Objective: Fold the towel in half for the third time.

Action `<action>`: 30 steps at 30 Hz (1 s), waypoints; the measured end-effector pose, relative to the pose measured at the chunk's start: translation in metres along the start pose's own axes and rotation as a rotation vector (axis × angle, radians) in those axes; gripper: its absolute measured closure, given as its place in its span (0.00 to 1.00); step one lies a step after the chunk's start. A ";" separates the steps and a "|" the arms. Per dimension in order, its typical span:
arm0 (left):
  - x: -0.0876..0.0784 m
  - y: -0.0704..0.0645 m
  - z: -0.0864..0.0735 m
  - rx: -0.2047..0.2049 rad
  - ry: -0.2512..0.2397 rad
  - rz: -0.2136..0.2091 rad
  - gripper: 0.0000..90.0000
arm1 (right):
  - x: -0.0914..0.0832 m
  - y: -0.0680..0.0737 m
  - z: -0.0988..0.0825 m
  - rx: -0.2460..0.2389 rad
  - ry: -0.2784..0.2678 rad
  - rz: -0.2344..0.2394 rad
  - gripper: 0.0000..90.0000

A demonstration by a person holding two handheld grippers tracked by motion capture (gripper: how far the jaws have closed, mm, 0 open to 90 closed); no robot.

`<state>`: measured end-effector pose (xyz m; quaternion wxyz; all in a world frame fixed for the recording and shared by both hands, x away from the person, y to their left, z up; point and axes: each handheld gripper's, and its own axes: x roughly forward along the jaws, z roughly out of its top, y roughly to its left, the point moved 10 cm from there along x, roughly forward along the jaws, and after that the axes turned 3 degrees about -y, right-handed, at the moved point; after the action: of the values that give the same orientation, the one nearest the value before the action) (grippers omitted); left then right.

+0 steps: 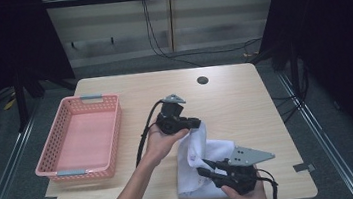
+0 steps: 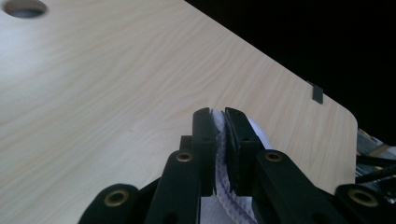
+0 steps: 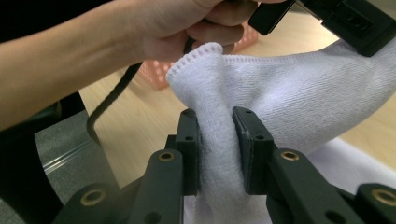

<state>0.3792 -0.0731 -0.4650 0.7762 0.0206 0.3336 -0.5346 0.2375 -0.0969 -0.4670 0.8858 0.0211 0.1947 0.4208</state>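
Observation:
A white towel [image 1: 210, 151] lies bunched on the wooden table [image 1: 235, 103] at the front right. My left gripper [image 1: 197, 123] is shut on the towel's upper corner and holds it a little off the table; in the left gripper view the stitched hem [image 2: 258, 133] is pinched between the jaws of this gripper [image 2: 222, 114]. My right gripper [image 1: 203, 166] meets the towel's lower left part. In the right gripper view its jaws [image 3: 215, 116] clamp a thick fold of the towel [image 3: 299, 93], with the pads pressing on both sides. The left hand [image 3: 187, 28] is close behind that fold.
An empty pink plastic basket [image 1: 114, 134] stands at the table's left side. A round cable hole [image 1: 202, 80] sits near the far edge. Bare wood spreads between the basket and the towel, and behind the towel. Black tape marks [image 1: 303, 167] flag the front corners.

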 end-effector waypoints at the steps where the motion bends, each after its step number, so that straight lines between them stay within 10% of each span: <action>1: 0.007 0.000 -0.002 0.006 0.013 0.011 0.93 | -0.003 -0.004 -0.005 0.003 0.010 -0.002 0.80; 15: 0.068 -0.012 -0.026 -0.025 0.093 -0.030 0.81 | -0.041 -0.036 -0.059 0.057 0.148 -0.093 0.54; 23: 0.044 -0.015 -0.013 0.012 0.000 -0.027 0.55 | -0.064 -0.045 -0.062 0.090 0.139 -0.138 0.32; 30: 0.000 -0.012 -0.042 0.069 0.024 -0.003 0.65 | -0.066 -0.083 -0.036 0.101 0.096 -0.218 0.31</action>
<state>0.3485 -0.0621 -0.4938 0.7702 0.0535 0.3242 -0.5466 0.2481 -0.2046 -0.4958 0.9137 0.0243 0.2591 0.3121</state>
